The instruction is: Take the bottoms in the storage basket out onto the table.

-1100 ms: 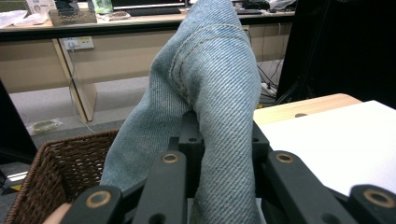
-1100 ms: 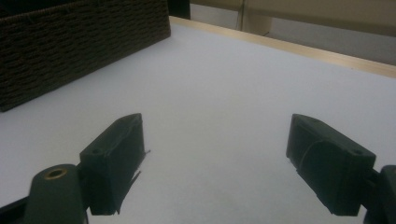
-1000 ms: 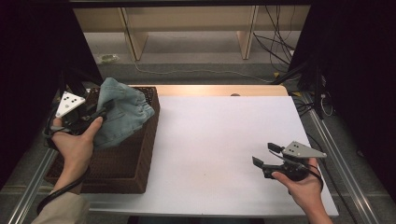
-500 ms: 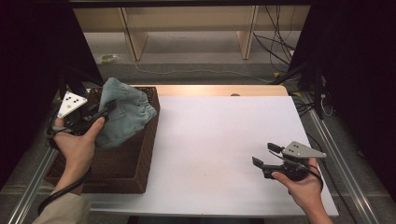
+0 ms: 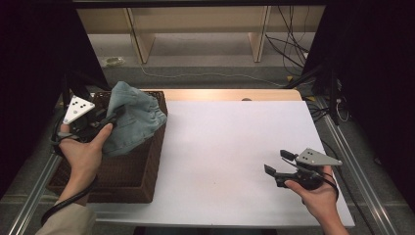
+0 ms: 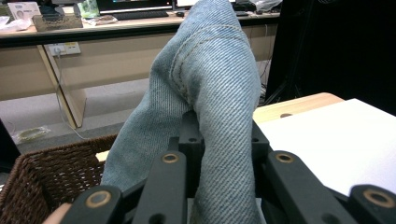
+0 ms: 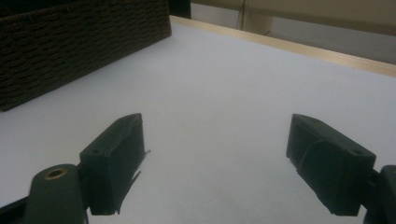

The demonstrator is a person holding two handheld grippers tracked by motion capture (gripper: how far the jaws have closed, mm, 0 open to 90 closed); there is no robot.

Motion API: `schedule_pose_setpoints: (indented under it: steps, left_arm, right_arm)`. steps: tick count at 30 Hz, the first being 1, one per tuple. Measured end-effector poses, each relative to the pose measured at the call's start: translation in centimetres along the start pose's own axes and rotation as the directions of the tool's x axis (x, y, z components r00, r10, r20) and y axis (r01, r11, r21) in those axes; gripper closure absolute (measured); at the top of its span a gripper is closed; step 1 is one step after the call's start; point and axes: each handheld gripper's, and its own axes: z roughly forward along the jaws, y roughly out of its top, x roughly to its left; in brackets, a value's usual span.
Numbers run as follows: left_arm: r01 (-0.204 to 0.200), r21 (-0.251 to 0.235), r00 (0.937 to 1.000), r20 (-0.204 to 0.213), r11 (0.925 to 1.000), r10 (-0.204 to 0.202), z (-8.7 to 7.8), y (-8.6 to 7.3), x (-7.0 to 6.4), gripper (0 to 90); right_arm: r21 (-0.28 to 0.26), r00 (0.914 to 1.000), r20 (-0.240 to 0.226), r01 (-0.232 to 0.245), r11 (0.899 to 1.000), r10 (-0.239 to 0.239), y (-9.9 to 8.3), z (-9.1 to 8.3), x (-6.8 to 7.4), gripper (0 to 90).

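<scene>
So the denim garment point(image 5: 131, 120) is pinched in the left gripper point(image 5: 108, 122) and held up above the wicker basket point(image 5: 122, 181) at the left edge of the table, a thick fold clamped between the jaws. The right gripper point(image 5: 280, 164) is parked low over the white tabletop point(image 5: 230, 147), well apart from the cloth, jaws spread wide with nothing in them.

To get this lift done cleanly, the fabric probably should be raised until the hanging part clears the basket rim, then carried sideways over the white surface. A second hold by the free gripper would likely be needed to spread it, since denim this bunched tends to drop in a heap.

The table is a plain white sheet with a wooden edge point(image 5: 225, 94) at the back. Beyond it, a grey floor, loose cables point(image 5: 288, 49) and light wood furniture legs point(image 5: 139, 41) can be seen.
</scene>
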Motion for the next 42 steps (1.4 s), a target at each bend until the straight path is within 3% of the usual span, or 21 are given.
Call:
schedule_pose_setpoints:
  steps: [42]
  left_arm:
    - [-0.03, -0.025, 0.998, 0.055, 0.9992, 0.032, 0.8, 1.2, -2.0, 75.8]
  right_arm:
    - [-0.006, 1.0, 0.003, -0.008, 1.0, 0.008, 0.0, -0.1, -0.1, 20.2]
